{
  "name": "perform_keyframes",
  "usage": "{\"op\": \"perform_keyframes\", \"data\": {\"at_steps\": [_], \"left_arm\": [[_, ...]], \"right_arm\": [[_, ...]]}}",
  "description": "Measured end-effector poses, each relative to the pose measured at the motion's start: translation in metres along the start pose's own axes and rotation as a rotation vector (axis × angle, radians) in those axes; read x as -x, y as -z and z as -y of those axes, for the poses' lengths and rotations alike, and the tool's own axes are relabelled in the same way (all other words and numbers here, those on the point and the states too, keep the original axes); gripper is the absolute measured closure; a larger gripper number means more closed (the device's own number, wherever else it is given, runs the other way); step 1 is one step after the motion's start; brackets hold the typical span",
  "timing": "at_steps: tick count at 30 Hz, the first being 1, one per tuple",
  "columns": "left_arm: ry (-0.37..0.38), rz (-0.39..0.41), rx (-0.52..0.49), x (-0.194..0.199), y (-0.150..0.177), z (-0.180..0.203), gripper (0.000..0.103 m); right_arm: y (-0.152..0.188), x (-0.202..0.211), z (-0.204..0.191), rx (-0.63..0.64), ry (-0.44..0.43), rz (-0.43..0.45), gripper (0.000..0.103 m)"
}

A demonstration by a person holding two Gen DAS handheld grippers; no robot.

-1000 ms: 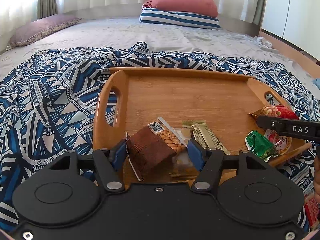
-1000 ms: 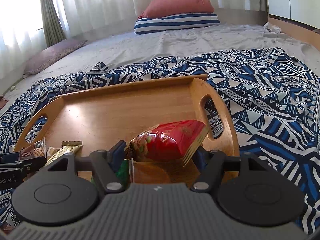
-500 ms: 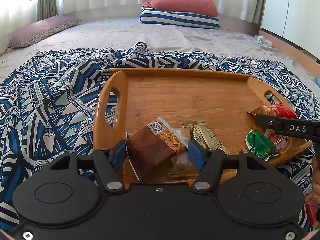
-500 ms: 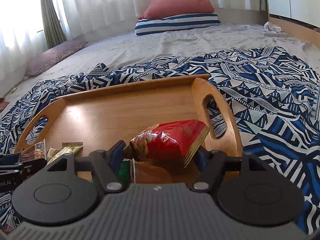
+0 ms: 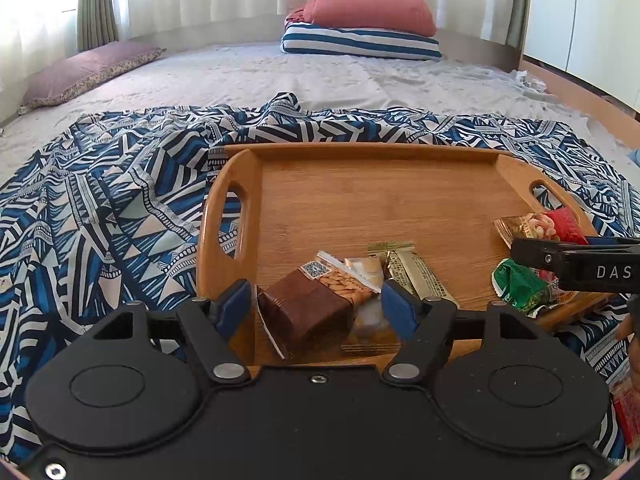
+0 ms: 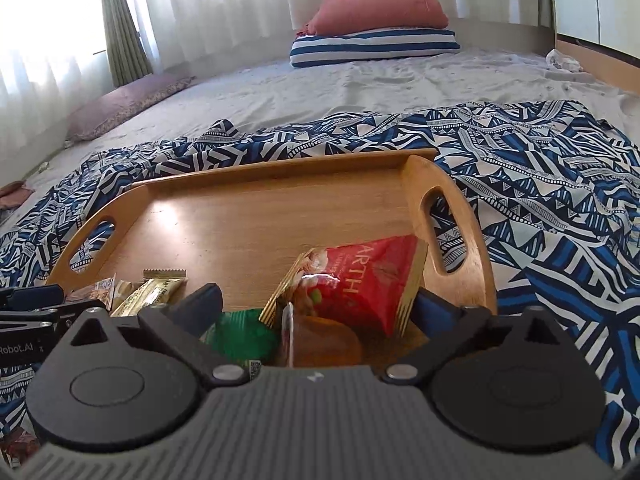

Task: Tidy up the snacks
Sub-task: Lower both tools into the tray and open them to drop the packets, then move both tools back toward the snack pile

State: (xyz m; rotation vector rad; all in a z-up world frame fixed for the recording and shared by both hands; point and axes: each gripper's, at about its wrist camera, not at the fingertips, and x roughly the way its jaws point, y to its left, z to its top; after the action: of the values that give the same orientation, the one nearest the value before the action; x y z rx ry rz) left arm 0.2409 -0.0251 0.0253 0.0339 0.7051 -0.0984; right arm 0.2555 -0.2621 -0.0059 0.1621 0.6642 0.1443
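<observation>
Bamboo tray (image 5: 360,200) beneath, we keep both grippers wide open, left gripper (image 5: 318,306) around the brown packet (image 5: 308,316), right gripper (image 6: 320,304) around the red packet (image 6: 368,280); closing risks snagging neighbours.

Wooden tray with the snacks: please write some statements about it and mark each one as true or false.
1. The wooden tray lies on a blue patterned cloth. True.
2. The far half of the tray is full of snacks. False: it is bare; the snacks sit at the near edge.
3. The red packet sits near the tray's right handle. True.
4. The brown packet lies off the tray, on the cloth. False: it is on the tray, between the left gripper's open fingers.
</observation>
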Motion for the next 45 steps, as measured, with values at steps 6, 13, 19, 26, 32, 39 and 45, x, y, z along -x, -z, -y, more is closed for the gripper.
{"op": "perform_keyframes", "data": {"at_steps": [6,13,19,26,32,39,45], "left_arm": [[0.022,0.009,0.016,0.014,0.000,0.000,0.022],[0.032,0.036,-0.011,0.041,0.003,0.004,0.018],[0.051,0.048,-0.004,0.065,0.010,0.002,0.016],[0.059,0.041,-0.019,0.086,0.028,0.003,0.016],[0.062,0.021,-0.018,0.097,0.047,0.004,0.015],[0.080,-0.007,-0.003,0.105,0.069,0.002,0.015],[0.100,-0.021,-0.007,0.110,0.086,0.000,0.015]], "right_arm": [[0.001,0.010,-0.001,0.012,0.007,-0.005,0.000],[0.000,0.029,-0.010,0.079,0.030,0.009,0.000],[0.004,0.050,-0.019,0.110,0.024,0.027,0.000],[0.024,0.079,-0.037,0.176,0.009,0.058,0.000],[0.046,0.101,-0.047,0.195,-0.012,0.079,0.000],[0.070,0.120,-0.054,0.201,-0.002,0.096,0.000],[0.100,0.133,-0.063,0.244,0.018,0.102,0.000]]}}
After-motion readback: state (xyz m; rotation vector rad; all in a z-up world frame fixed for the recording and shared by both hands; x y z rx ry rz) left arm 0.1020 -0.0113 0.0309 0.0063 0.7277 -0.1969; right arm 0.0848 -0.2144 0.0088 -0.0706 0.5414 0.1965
